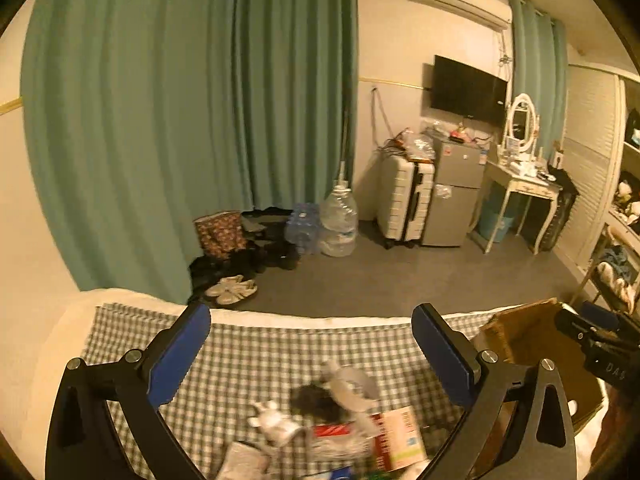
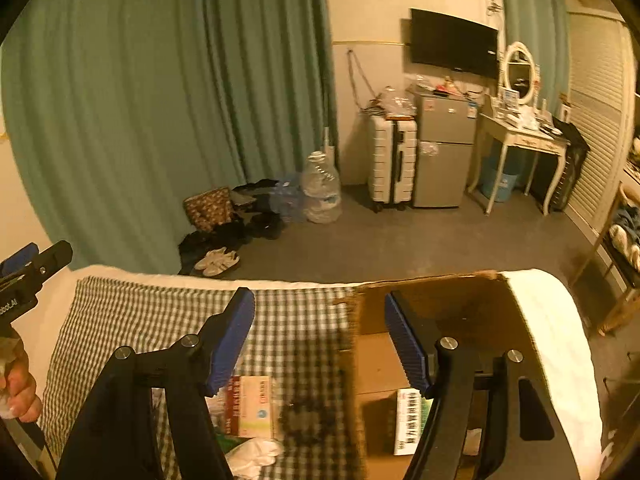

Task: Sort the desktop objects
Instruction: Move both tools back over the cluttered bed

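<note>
Blue-padded black left gripper (image 1: pixel 311 350) hovers with fingers wide apart, empty, above the near clutter on the green-and-white checked cloth (image 1: pixel 256 344): red-and-cream printed carton (image 1: pixel 396 436), white crumpled item (image 1: pixel 276 420), dark fuzzy object (image 1: pixel 316 400). Right gripper (image 2: pixel 320 336), fingers apart and empty, hangs at the left wall of the open brown cardboard box (image 2: pixel 472 304) on the right. Judged: between picks; next calls for lowering onto one item.

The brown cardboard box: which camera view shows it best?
The right wrist view: the brown cardboard box lies open ahead, its inside and a barcoded packet visible. The left wrist view catches only its flap at the right.
</note>
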The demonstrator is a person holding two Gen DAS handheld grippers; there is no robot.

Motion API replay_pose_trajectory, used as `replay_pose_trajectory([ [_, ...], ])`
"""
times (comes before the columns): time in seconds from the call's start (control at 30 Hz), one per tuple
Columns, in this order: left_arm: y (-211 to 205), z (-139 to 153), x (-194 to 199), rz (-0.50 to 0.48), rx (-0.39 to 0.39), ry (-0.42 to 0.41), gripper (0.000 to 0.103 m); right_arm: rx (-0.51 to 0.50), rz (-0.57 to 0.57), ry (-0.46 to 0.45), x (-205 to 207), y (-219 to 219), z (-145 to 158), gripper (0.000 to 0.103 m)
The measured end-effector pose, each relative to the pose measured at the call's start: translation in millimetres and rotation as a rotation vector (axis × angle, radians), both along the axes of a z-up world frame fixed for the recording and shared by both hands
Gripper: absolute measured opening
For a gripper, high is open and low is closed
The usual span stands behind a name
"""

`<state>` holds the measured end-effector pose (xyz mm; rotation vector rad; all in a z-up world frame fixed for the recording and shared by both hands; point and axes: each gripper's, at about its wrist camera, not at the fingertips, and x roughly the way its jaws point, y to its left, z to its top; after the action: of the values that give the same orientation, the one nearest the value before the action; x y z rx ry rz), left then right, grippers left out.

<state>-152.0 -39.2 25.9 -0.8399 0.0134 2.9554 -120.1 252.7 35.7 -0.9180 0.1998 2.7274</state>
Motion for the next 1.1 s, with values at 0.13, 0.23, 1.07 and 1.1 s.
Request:
replay_pose_trajectory([
  [0.13, -29, -7, 2, 0.031, -0.006, -0.007, 0.103, -0.017, 0.037, -0.013, -10, -26, -10, 0.068],
  [0.23, -44, -12, 3, 0.057, -0.005, -0.015, 0.103, -0.012, 0.067, -0.025, -18, -44, -18, 0.068],
  [1.07, -84, -161, 19, 0.05, -0.037, -0.242, 0.103, -0.004, 0.113, -0.285, -63, -90, -155, 0.07],
  [1.1, -87, -171, 20, 0.055, -0.032, -0.264, 0.103, -0.001, 0.11, -0.308, -62, -92, -164, 0.07],
])
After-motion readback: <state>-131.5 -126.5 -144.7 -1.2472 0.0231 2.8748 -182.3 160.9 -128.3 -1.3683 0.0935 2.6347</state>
